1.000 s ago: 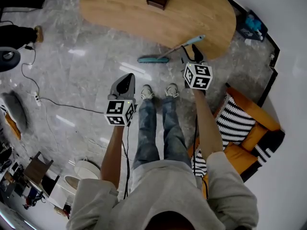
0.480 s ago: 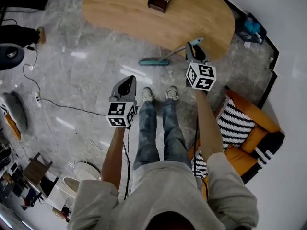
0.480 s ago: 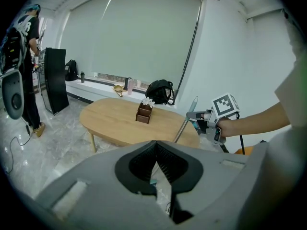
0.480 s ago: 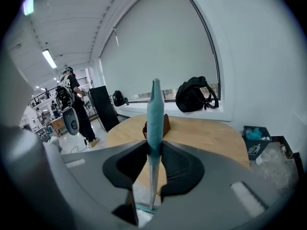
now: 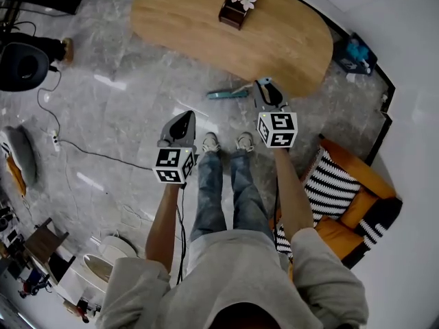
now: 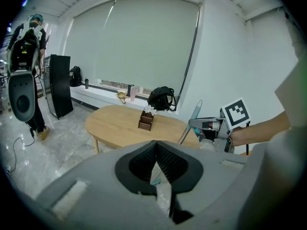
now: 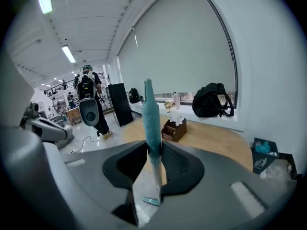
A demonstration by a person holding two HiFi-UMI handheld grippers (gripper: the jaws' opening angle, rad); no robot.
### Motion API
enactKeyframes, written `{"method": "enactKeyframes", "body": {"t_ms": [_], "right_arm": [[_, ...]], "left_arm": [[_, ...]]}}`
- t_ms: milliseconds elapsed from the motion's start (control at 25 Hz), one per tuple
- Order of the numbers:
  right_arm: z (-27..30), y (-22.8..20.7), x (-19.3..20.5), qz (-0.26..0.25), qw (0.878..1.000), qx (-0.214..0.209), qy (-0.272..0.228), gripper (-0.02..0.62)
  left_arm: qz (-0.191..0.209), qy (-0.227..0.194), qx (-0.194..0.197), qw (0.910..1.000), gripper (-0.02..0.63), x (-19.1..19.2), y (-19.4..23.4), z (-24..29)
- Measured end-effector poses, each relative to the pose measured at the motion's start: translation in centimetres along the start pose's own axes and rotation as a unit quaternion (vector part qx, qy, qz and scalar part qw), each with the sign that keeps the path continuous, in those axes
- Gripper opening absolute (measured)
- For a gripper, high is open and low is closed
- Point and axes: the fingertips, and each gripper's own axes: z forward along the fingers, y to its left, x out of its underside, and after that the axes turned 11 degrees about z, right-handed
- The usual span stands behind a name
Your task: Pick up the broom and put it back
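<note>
1. Clamping the broom (image 5: 225, 94) is the change that matters. The right claw (image 5: 264, 88) stood open beside the handle a second ago, its jaws have just been closing, and they now pinch the teal handle between the pads.
2. In the right gripper view the handle (image 7: 152, 123) runs upright through the jaws. Its tip rises above them, and the brush head hangs below, over the floor (image 5: 123, 108).
3. In the head view the broom has shifted. A second ago its handle leaned up toward the edge of the wooden surface (image 5: 192, 19). Now the head lies closer to the person's feet, with the handle angled up into the right claw.
4. I cannot tell whether the brush head has fully left the floor or is just touching it.
5. The left claw (image 5: 182, 118) hangs out in front of the person, well apart from the broom. Its jaws are together with nothing between them.
6. For the task, I judge the pick-up to be secured and the carry starting.
7. Putting it back remains, and no rack or storage spot shows in these views.
8. The grip sits high on a long handle, so the head may swing and clip the surface's edge.
</note>
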Motion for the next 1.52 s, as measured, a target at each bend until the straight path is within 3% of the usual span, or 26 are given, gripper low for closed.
{"method": "enactKeyframes", "body": {"t_ms": [400, 680, 1160, 1520], "right_arm": [[-2.7, 5.4, -4.7, -0.042, 0.998, -0.036, -0.008, 0.095], [-3.3, 10.8, -7.4, -0.065, 0.994, -0.089, -0.016, 0.091], [-2.7, 21.1, -8.4, -0.102, 0.977, -0.185, -0.003, 0.089], [-1.1, 26.3, -9.5, -0.119, 0.969, -0.216, -0.003, 0.089]], "left_arm": [[-0.004, -0.043, -0.047, 0.9980, 0.003, -4.1, 1.8, -5.8], [-0.011, -0.072, -0.096, 0.9927, 0.003, -6.3, 3.7, -10.3], [-0.041, -0.090, -0.190, 0.9768, 0.003, -6.3, 6.4, -18.1], [-0.055, -0.103, -0.226, 0.9669, 0.003, -6.4, 9.7, -21.6]]}}
